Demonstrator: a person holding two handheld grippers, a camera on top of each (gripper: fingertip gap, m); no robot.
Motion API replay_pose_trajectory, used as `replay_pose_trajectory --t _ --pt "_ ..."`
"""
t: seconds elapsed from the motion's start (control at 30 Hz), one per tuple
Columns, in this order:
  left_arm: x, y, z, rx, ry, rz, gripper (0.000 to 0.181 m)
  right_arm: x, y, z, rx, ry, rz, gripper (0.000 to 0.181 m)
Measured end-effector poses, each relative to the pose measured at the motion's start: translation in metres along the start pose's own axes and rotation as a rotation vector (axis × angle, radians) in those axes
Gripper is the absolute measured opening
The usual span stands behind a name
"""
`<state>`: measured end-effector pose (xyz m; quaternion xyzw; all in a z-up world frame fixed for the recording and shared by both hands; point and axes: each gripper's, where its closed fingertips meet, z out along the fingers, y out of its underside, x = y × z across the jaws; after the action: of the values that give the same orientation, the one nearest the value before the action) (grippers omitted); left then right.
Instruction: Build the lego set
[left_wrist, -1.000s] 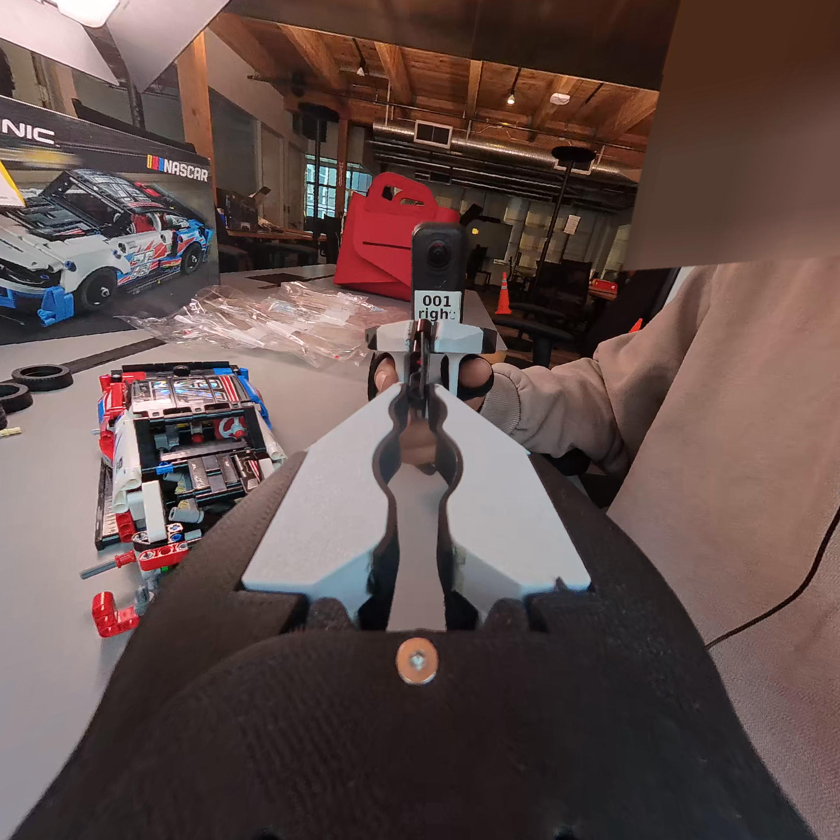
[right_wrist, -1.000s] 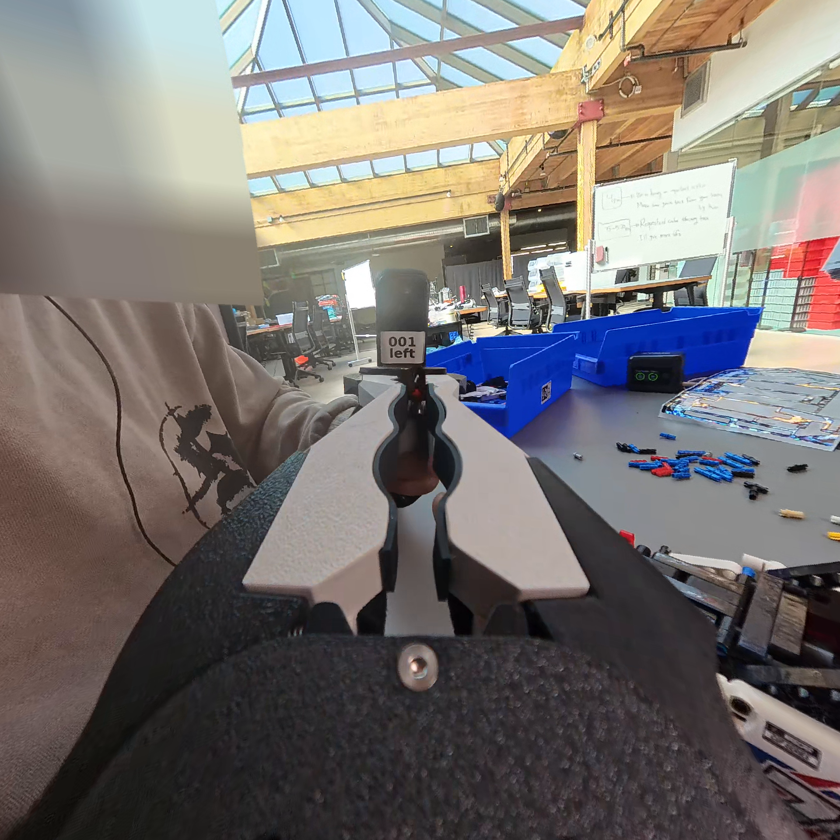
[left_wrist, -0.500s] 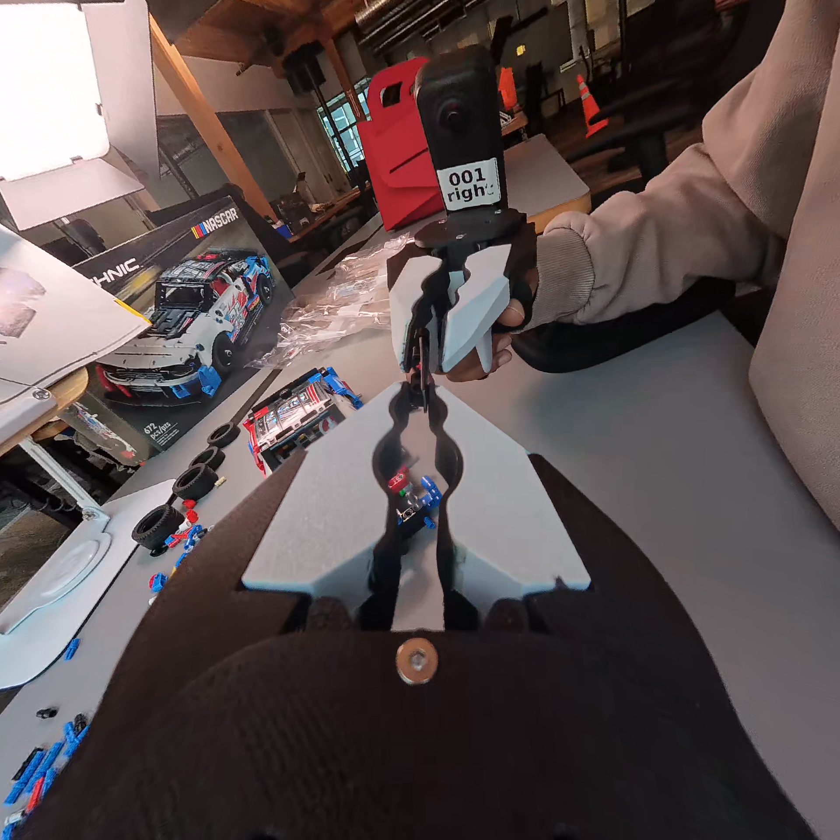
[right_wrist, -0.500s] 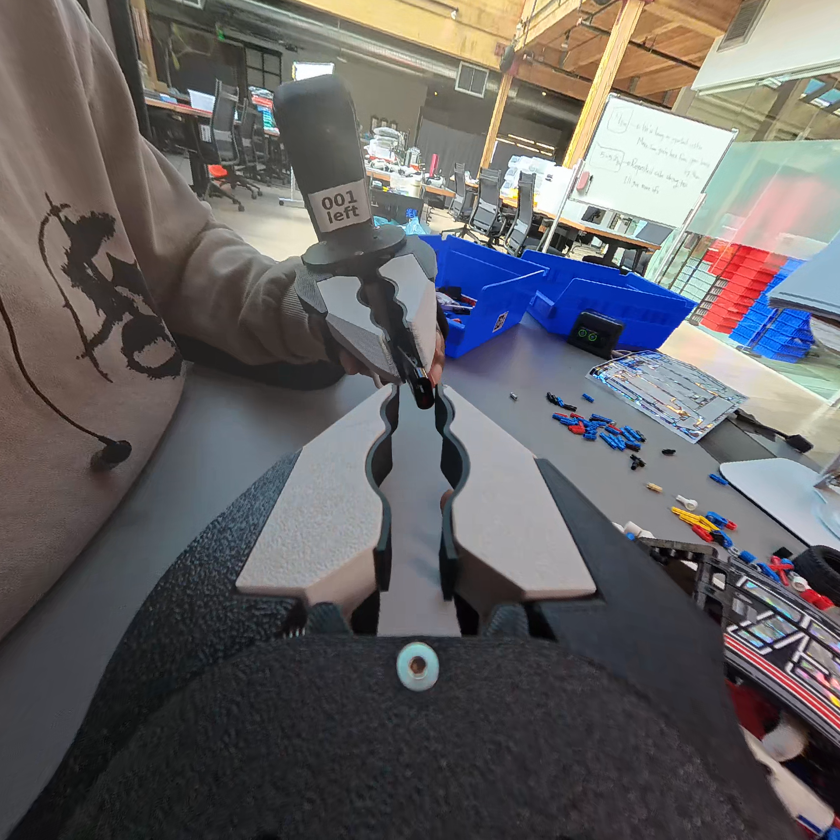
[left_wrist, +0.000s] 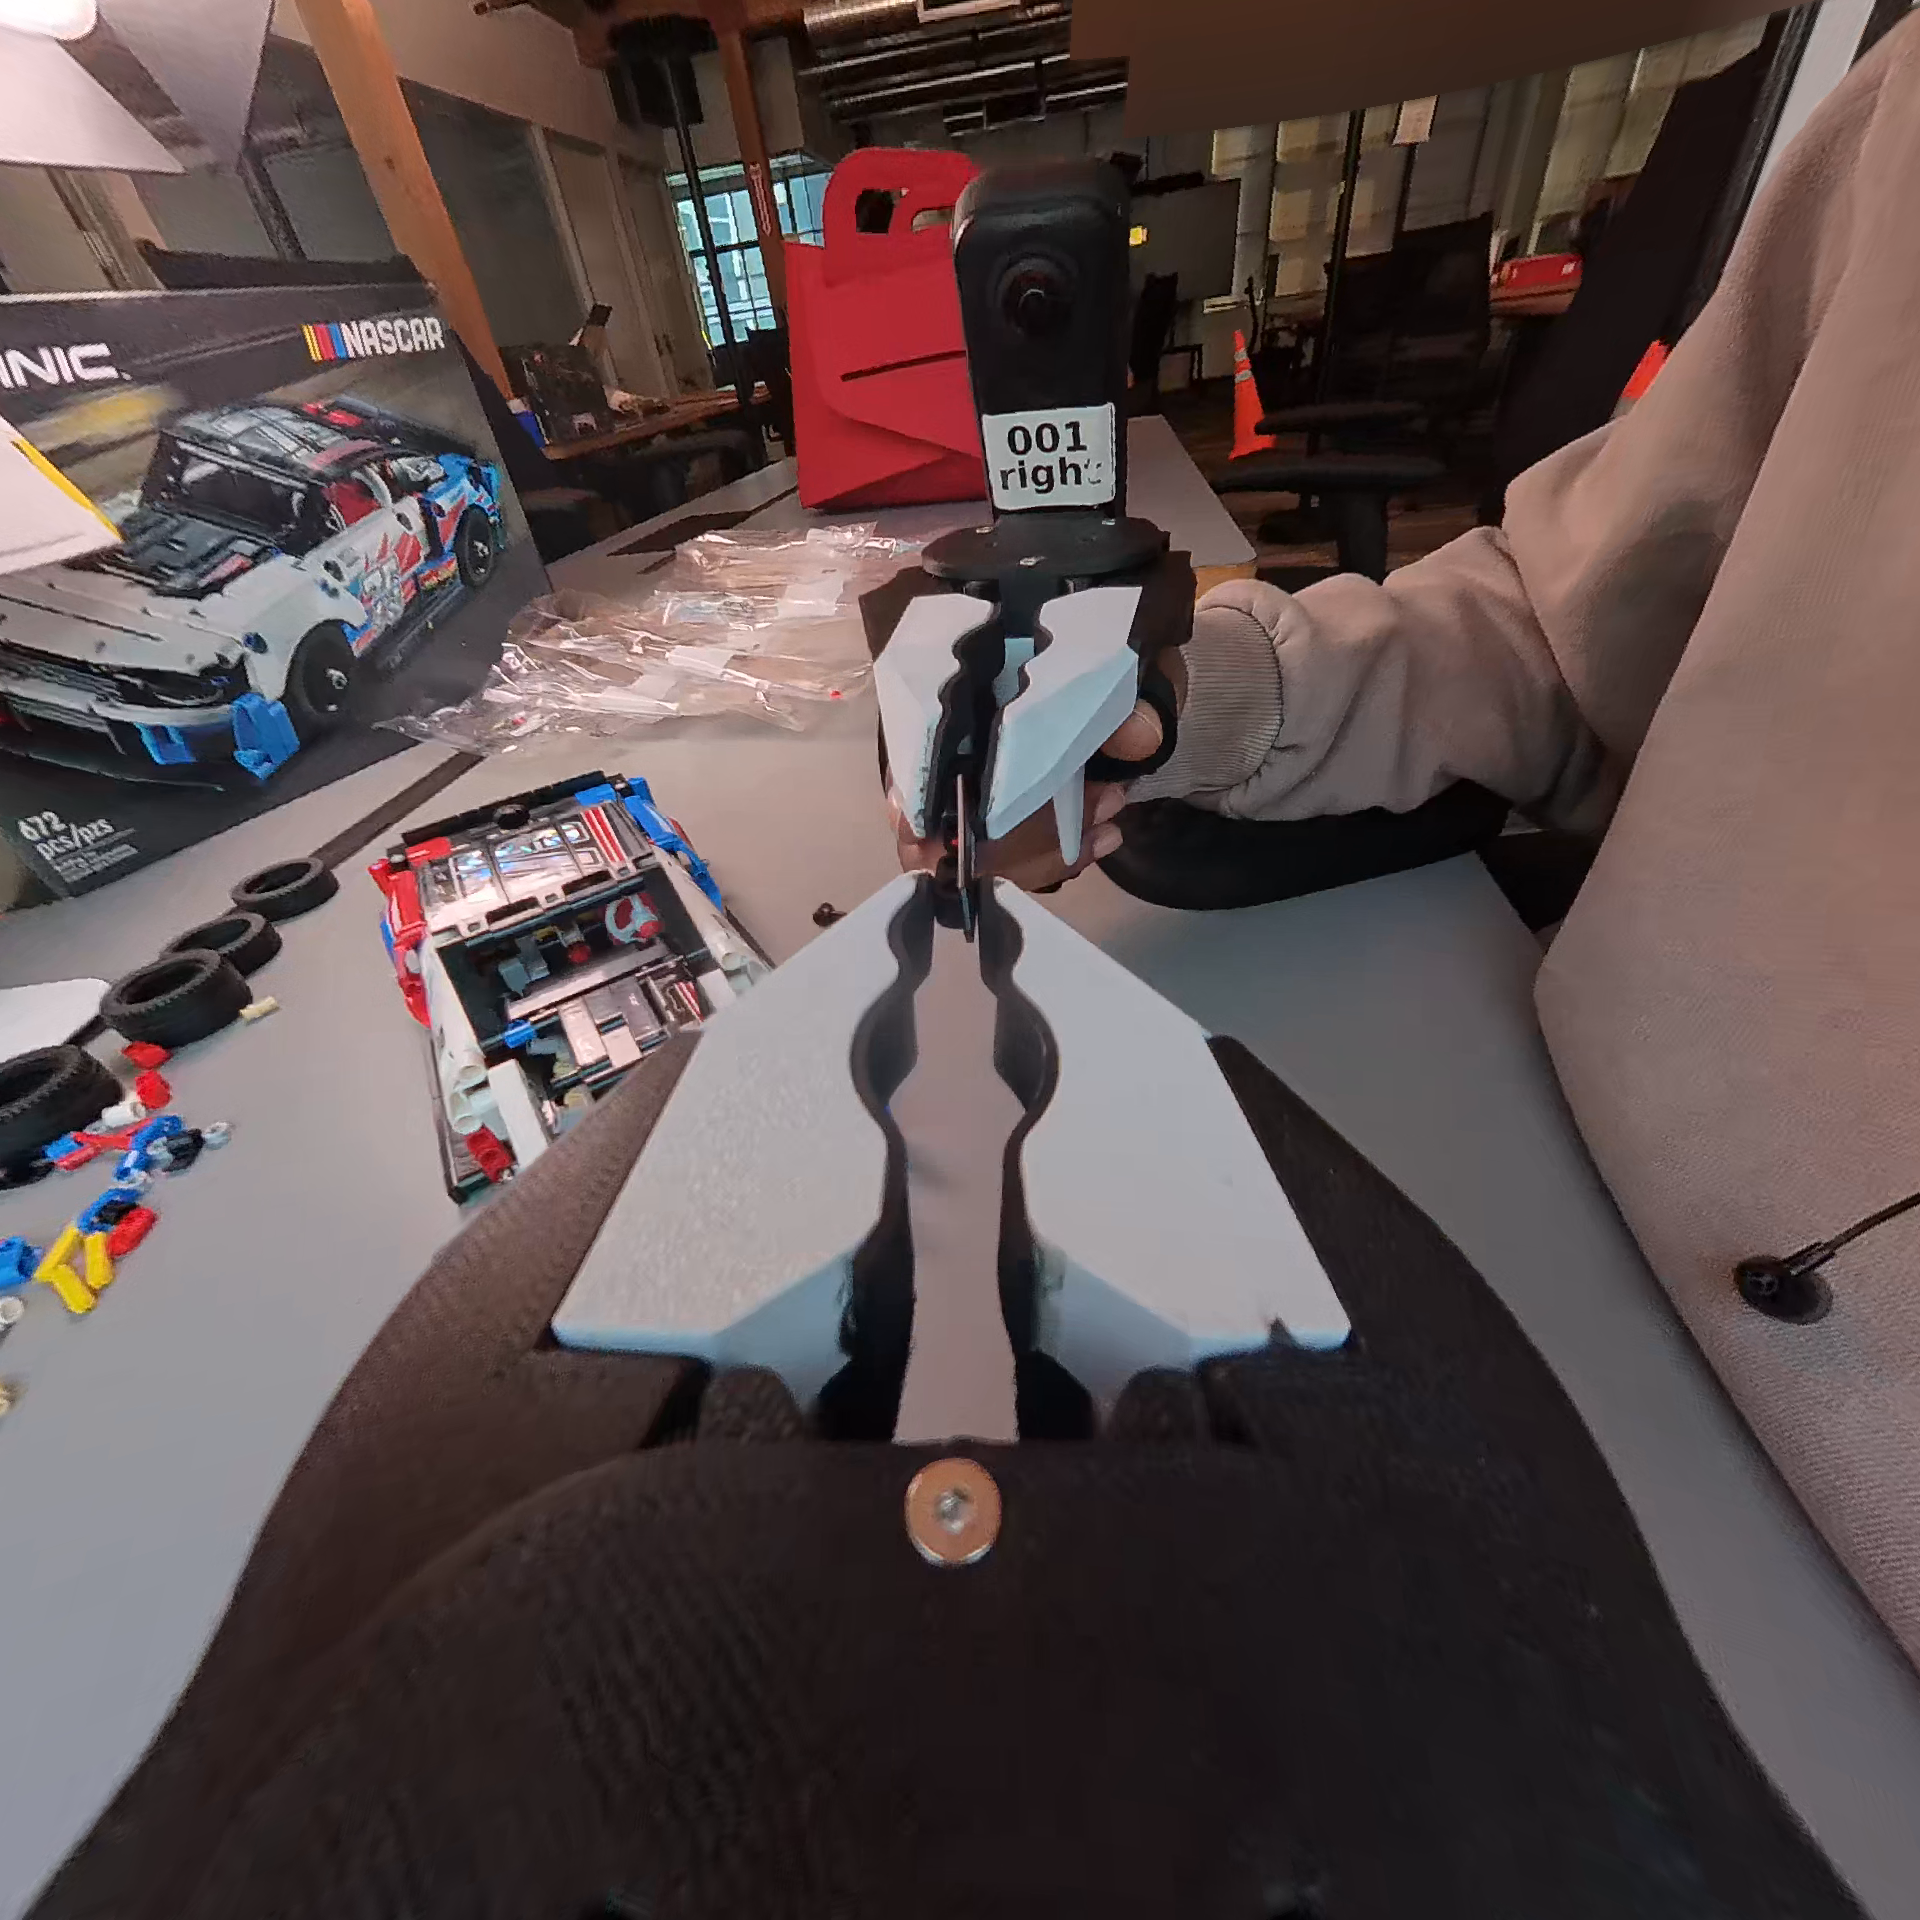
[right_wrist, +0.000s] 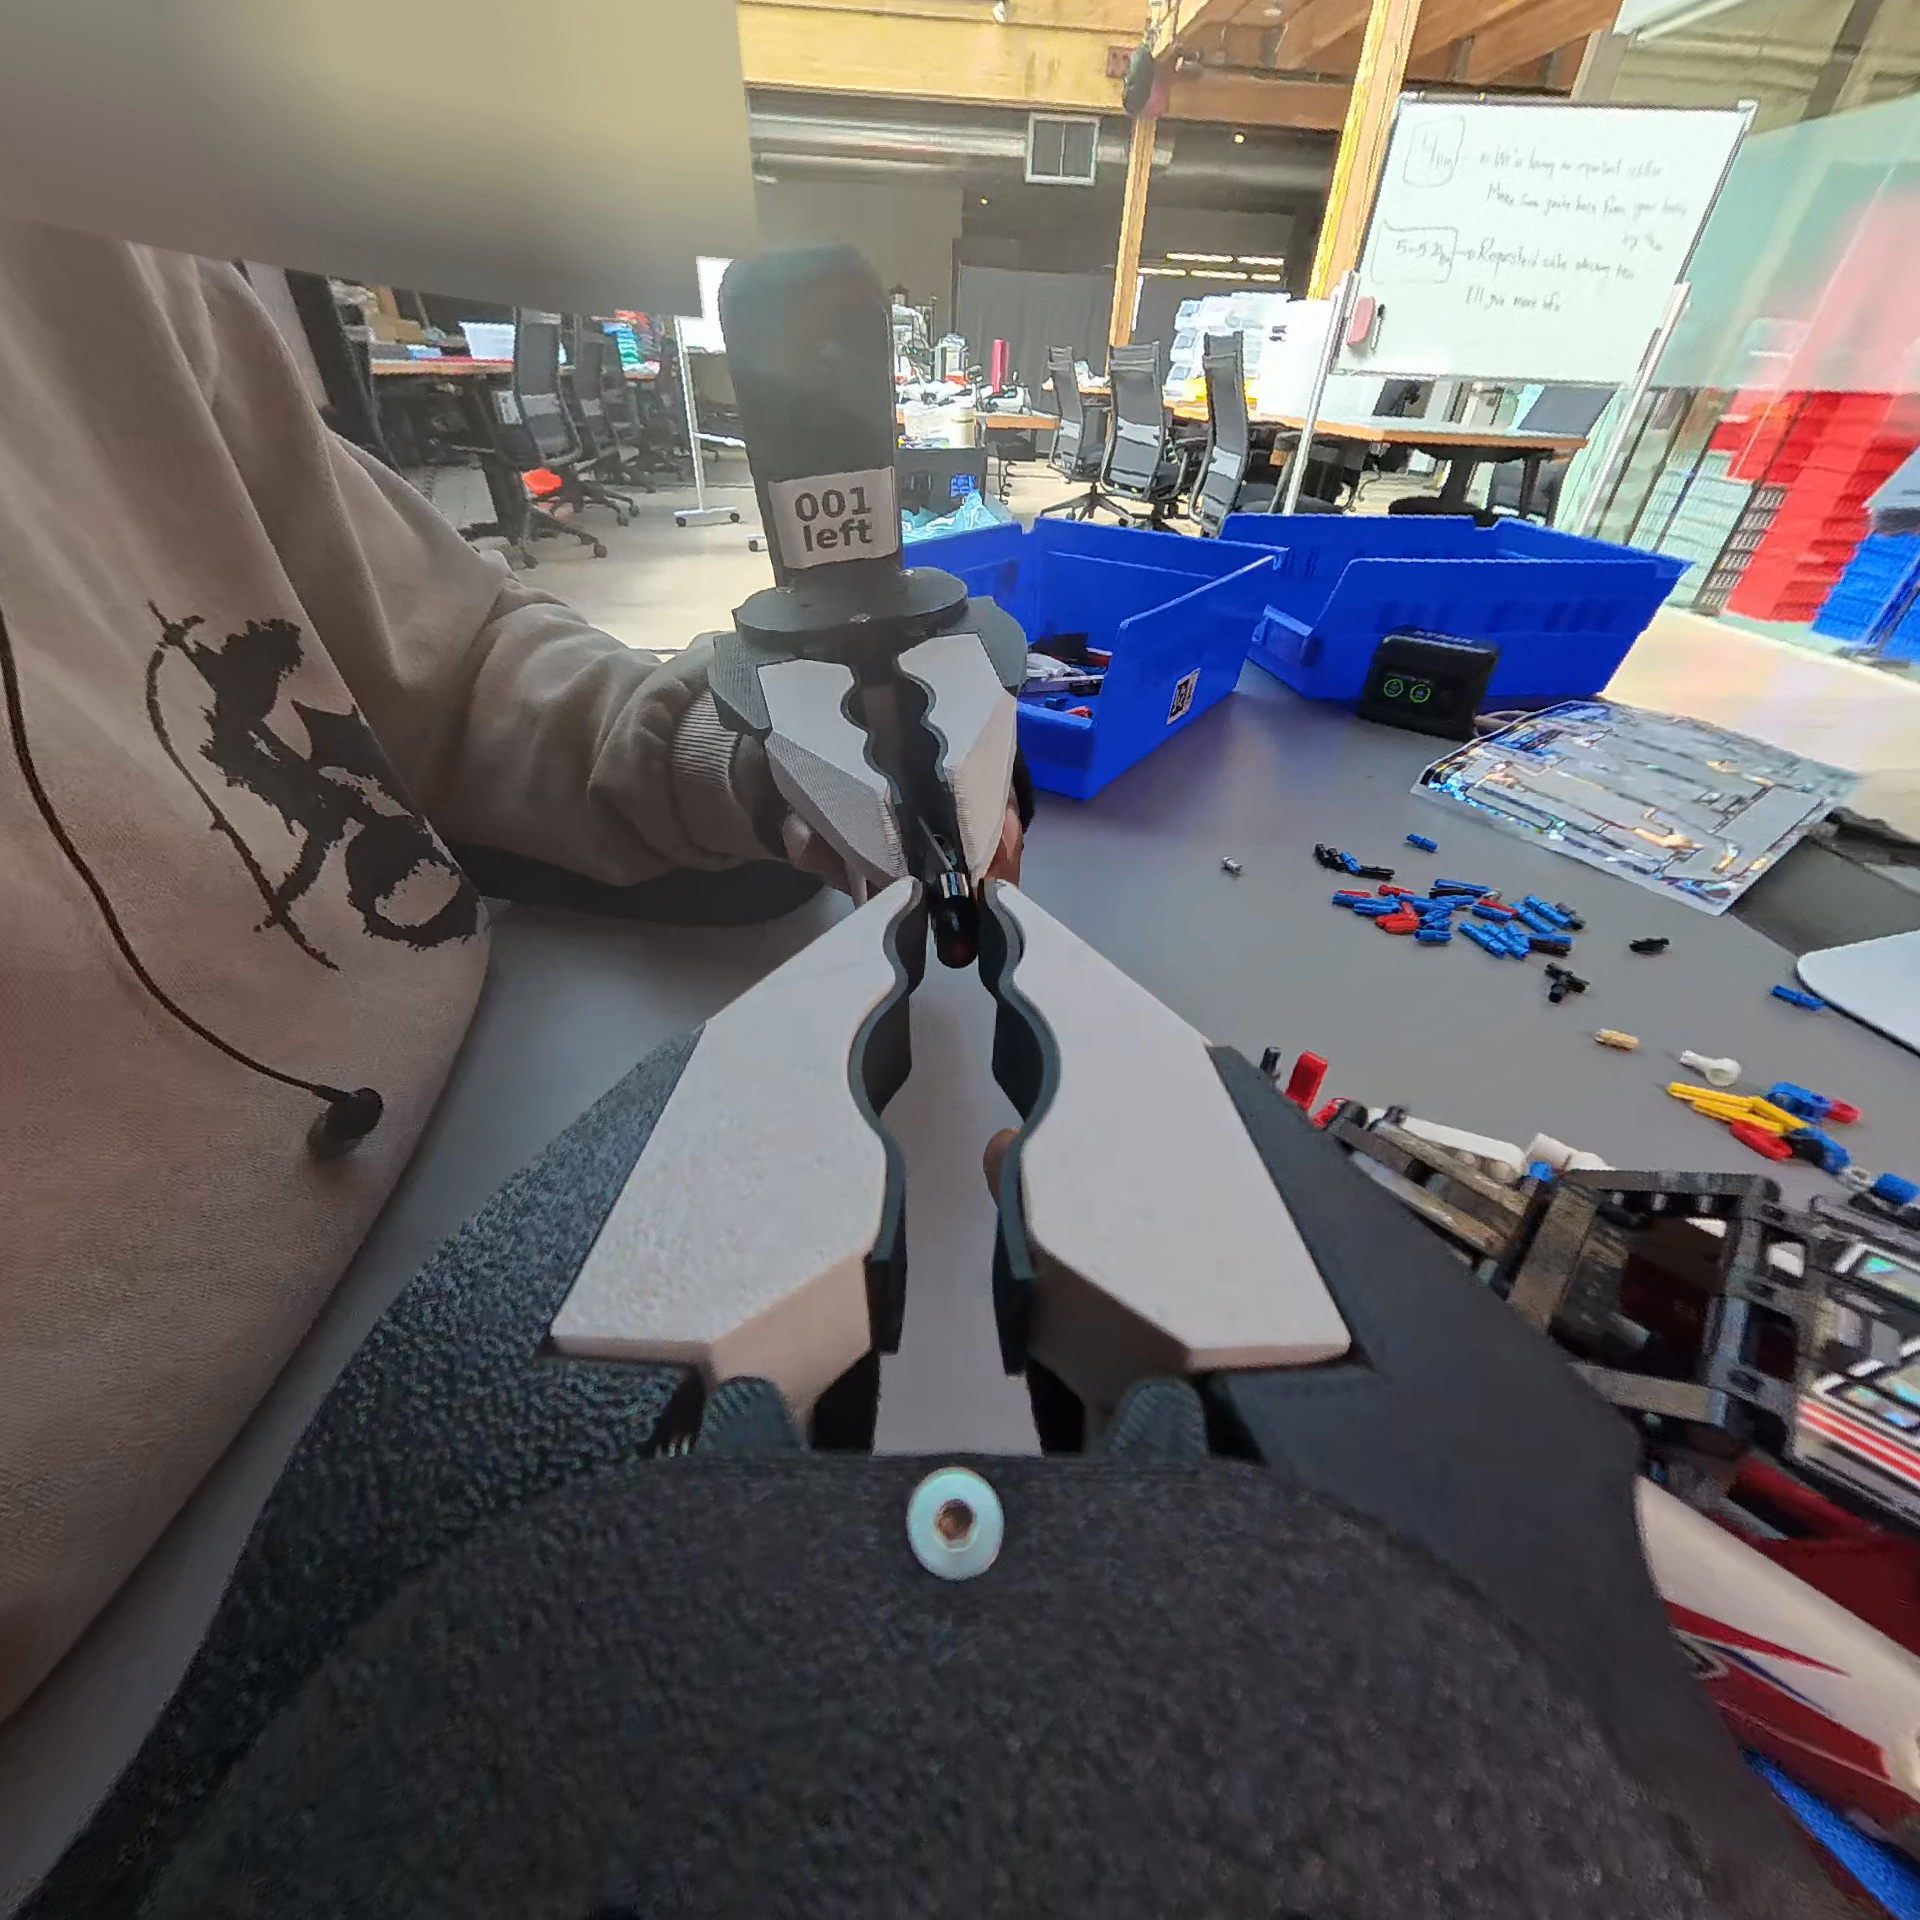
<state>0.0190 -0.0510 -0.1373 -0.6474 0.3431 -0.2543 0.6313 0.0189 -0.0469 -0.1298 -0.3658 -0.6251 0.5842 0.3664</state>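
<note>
My left gripper (left_wrist: 954, 906) and my right gripper (right_wrist: 951, 909) meet tip to tip above the grey table (left_wrist: 1299, 1039). A small black lego piece (right_wrist: 954, 923) with a red spot sits between the tips; both grippers are shut on it. It shows as a thin dark part (left_wrist: 961, 883) in the left wrist view. The right gripper (left_wrist: 964, 831) faces me there, held by a hand. The left gripper (right_wrist: 932, 844) faces me in the right wrist view. The partly built lego car (left_wrist: 561, 966) lies on the table to the left, and shows at lower right (right_wrist: 1662, 1299).
Black tyres (left_wrist: 177, 997) and loose small pieces (left_wrist: 94, 1174) lie left of the car. The set's box (left_wrist: 239, 540), clear plastic bags (left_wrist: 707, 644) and a red bag (left_wrist: 873, 395) stand behind. Blue bins (right_wrist: 1132, 644), a sticker sheet (right_wrist: 1631, 790) and blue pins (right_wrist: 1455, 920) are farther off. The person's body is close. Less than 4 cm separates the two grippers' tips.
Both grippers stayed tip to tip. They tipped down toward the table half a second ago and have come partly back up, so the car and the loose pieces sit differently in view.
</note>
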Motion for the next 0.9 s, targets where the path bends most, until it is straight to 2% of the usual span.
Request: replay_pose_trajectory --t 0.13,0.4,0.53,0.9 --pt "-0.002 0.008 0.001 -0.017 0.031 -0.107 0.006 0.002 0.009 0.0 -0.044 -0.035 0.107 0.006" --pt "-0.005 -0.001 0.002 0.073 0.054 -0.3 0.006 0.004 0.004 -0.001 0.018 -0.046 0.164 0.005" --pt "-0.005 -0.006 0.002 0.109 0.049 -0.32 0.009 0.002 -0.001 -0.001 0.06 -0.058 0.172 0.005" --pt "-0.002 -0.005 0.002 0.086 0.067 -0.288 0.006 0.002 0.002 0.001 0.056 -0.067 0.181 0.006"
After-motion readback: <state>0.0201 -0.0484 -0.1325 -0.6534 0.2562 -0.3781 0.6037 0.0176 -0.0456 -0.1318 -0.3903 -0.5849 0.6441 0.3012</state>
